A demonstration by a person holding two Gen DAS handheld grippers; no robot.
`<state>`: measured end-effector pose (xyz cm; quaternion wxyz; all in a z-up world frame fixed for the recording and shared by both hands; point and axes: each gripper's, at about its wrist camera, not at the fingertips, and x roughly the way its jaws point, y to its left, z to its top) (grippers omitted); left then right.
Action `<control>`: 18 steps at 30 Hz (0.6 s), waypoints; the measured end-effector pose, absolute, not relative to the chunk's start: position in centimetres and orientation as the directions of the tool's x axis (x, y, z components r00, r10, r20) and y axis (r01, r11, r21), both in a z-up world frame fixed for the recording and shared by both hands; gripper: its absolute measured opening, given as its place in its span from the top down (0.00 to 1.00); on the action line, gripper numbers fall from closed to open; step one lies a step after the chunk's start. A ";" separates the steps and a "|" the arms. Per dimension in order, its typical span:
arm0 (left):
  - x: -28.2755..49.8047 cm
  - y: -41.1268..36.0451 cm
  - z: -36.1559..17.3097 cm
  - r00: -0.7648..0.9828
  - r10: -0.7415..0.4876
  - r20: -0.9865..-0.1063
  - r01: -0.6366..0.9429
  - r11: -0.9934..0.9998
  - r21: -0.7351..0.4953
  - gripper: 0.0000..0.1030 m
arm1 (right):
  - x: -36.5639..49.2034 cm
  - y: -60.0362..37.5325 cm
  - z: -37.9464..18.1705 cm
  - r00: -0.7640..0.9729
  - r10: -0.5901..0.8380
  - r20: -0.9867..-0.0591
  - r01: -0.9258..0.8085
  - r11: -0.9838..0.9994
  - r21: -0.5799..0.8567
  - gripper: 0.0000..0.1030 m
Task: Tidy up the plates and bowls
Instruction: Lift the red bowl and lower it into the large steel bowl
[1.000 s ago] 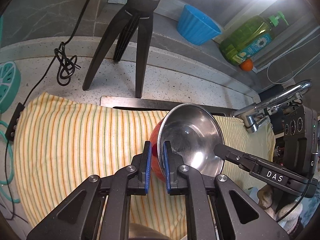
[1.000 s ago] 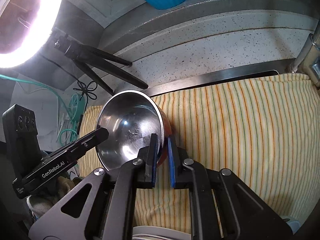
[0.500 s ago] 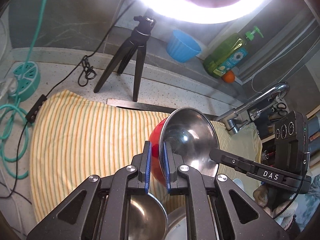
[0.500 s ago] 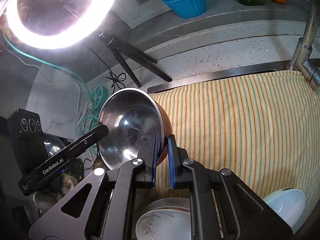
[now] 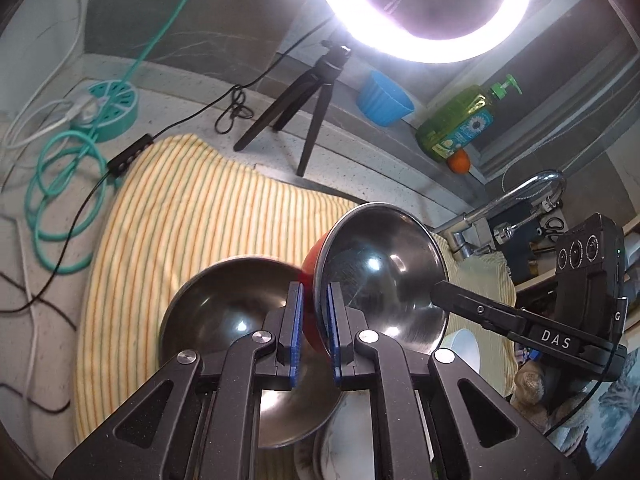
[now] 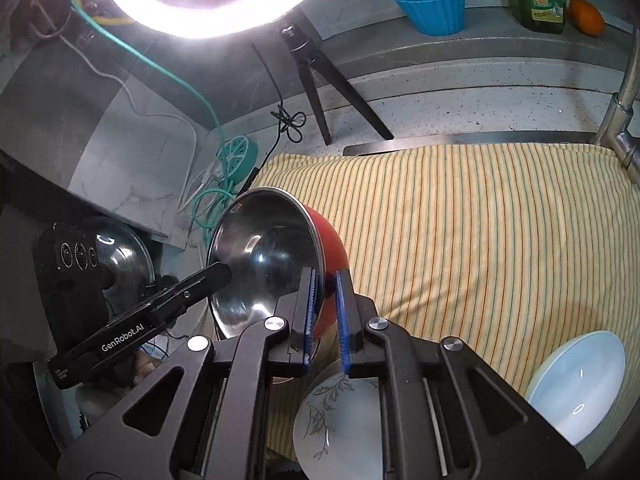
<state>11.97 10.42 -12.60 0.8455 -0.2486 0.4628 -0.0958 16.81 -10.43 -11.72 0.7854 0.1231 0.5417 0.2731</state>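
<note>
Both grippers pinch opposite rim edges of one red bowl with a steel inside [image 5: 380, 276], held tilted in the air above the striped cloth [image 5: 192, 216]. My left gripper [image 5: 314, 320] is shut on its near rim. My right gripper [image 6: 326, 312] is shut on the same bowl [image 6: 272, 256] from the other side. Below it sit a larger steel bowl [image 5: 224, 300], a white leaf-patterned plate [image 6: 340, 420] and a pale blue-white bowl [image 6: 576, 384].
A ring light on a black tripod [image 5: 304, 96] stands at the back of the counter. A blue cup [image 5: 384, 98], a green soap bottle [image 5: 460, 124] and an orange [image 5: 458, 160] sit on the ledge. The tap [image 5: 508, 204] is at right, teal cables [image 5: 60, 200] at left.
Both grippers have pulled back and up with the red bowl. The steel bowl, patterned plate and white bowl have come into view beneath it.
</note>
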 end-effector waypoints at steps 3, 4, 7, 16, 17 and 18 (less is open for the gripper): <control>10.9 11.2 -13.2 0.552 -0.389 -0.738 -0.097 0.848 -0.521 0.91 | 15.9 -9.4 -12.2 0.240 0.558 -0.795 -0.321 0.818 0.477 0.90; 10.5 11.4 -13.4 0.549 -0.387 -0.741 -0.105 0.847 -0.520 0.91 | 15.6 -9.0 -12.4 0.232 0.554 -0.799 -0.330 0.818 0.471 0.90; 9.5 12.1 -14.3 0.538 -0.375 -0.755 -0.130 0.848 -0.513 0.91 | 15.1 -7.9 -13.2 0.213 0.539 -0.815 -0.352 0.820 0.451 0.90; 8.3 13.6 -16.3 0.515 -0.341 -0.787 -0.188 0.851 -0.491 0.91 | 14.9 -4.6 -16.0 0.163 0.484 -0.860 -0.393 0.831 0.393 0.90; 8.3 13.7 -16.5 0.512 -0.336 -0.790 -0.190 0.853 -0.486 0.91 | 15.0 -4.3 -16.3 0.158 0.477 -0.865 -0.396 0.833 0.387 0.90; 8.3 13.8 -16.6 0.509 -0.332 -0.794 -0.194 0.854 -0.482 0.91 | 14.9 -4.0 -16.6 0.154 0.469 -0.869 -0.401 0.834 0.379 0.90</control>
